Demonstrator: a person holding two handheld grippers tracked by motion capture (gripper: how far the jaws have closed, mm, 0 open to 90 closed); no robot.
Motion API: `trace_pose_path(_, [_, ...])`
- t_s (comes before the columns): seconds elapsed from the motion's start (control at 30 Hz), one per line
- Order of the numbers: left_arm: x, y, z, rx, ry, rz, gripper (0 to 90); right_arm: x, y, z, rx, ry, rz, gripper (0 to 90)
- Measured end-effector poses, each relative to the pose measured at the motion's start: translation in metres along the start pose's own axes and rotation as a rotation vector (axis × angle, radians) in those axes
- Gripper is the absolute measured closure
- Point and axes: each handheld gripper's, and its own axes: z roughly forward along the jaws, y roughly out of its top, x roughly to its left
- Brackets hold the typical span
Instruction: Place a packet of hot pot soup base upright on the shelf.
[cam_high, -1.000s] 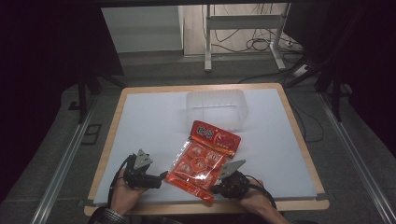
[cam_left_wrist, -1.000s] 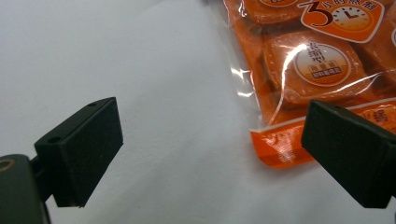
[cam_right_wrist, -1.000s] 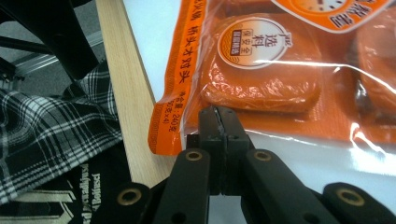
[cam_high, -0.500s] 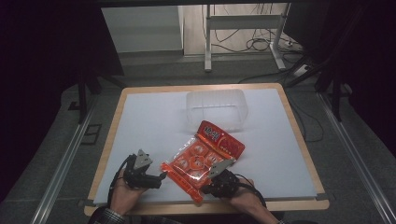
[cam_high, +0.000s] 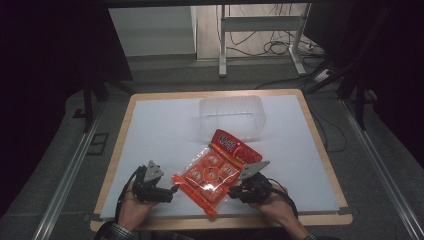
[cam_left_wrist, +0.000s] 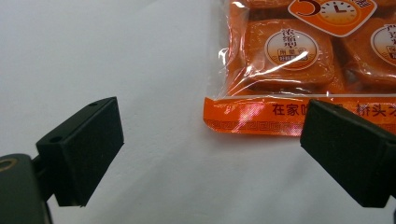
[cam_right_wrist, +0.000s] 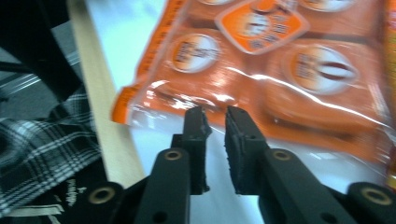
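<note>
An orange snack bag (cam_high: 215, 172) lies slantwise on the white table (cam_high: 160, 135), between my two grippers. My left gripper (cam_high: 170, 192) rests at the bag's lower left corner with its jaws wide apart. In the left gripper view the bag (cam_left_wrist: 289, 56) has its sealed end just past the left gripper (cam_left_wrist: 212, 123) tips. My right gripper (cam_high: 232, 192) sits at the bag's right side. In its own view the right gripper (cam_right_wrist: 215, 114) jaws have just been opening and stand a narrow slit apart. The bag (cam_right_wrist: 299, 70) has its clear edge at their tips, unpinched.
A clear plastic container (cam_high: 231, 117) stands at the back middle of the table, just behind the bag's top. The wooden table edge (cam_right_wrist: 100, 107) and a plaid sleeve (cam_right_wrist: 42, 149) are close on the near side.
The bag's near end swung left toward the left gripper. The right gripper went left with it, then drew back right, and its jaws have parted. The left gripper stayed put.
</note>
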Motion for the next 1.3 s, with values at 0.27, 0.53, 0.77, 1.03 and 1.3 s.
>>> trace_pose_path(0.27, [0.000, 0.000, 0.001, 0.006, -0.005, 0.008, 5.9, -0.018, -0.007, -0.019, -0.035, -0.097, 0.040, 64.4])
trace_pose_path(0.53, [-0.002, -0.001, 0.003, 0.016, -0.007, 0.022, 5.9, -0.034, -0.015, -0.038, -0.070, -0.190, 0.087, 54.8])
trace_pose_path(0.77, [-0.002, -0.001, 0.003, 0.018, -0.005, 0.025, 5.9, -0.045, -0.019, -0.049, -0.093, -0.256, 0.114, 47.0])
trace_pose_path(1.03, [-0.002, -0.001, 0.003, 0.021, -0.001, 0.033, 5.9, -0.063, -0.022, -0.056, -0.139, -0.321, 0.148, 37.9])
trace_pose_path(1.3, [-0.003, -0.001, 0.004, 0.026, -0.001, 0.036, 5.9, -0.085, -0.017, -0.049, -0.166, -0.302, 0.184, 27.7])
